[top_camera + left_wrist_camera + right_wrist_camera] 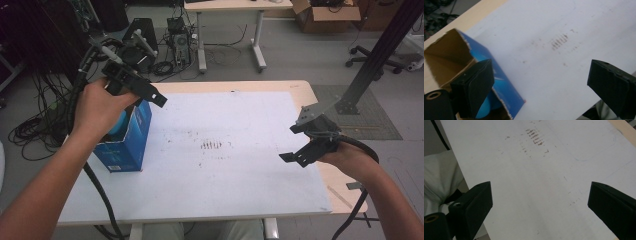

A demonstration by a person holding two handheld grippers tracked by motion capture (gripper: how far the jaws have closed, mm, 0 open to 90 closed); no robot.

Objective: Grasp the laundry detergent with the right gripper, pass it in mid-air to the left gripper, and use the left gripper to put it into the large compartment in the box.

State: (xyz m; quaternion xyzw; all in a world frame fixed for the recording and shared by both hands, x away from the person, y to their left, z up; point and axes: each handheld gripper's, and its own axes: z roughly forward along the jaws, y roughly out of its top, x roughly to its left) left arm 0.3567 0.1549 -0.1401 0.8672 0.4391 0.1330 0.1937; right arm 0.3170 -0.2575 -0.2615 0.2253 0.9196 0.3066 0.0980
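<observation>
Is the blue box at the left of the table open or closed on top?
Open. The blue box has a torn top edge, its brown inside shows, and a light blue thing sits inside.

I am holding my left gripper (pixel 145 89) above the open box (pixel 127 142), which is standing on the sheet (pixel 225 170) at the table's (pixel 305 90) left side. My right gripper (pixel 305 145) is hanging over the sheet's right edge, with the marks (pixel 211 145) lying between my two sets of jaws.
</observation>
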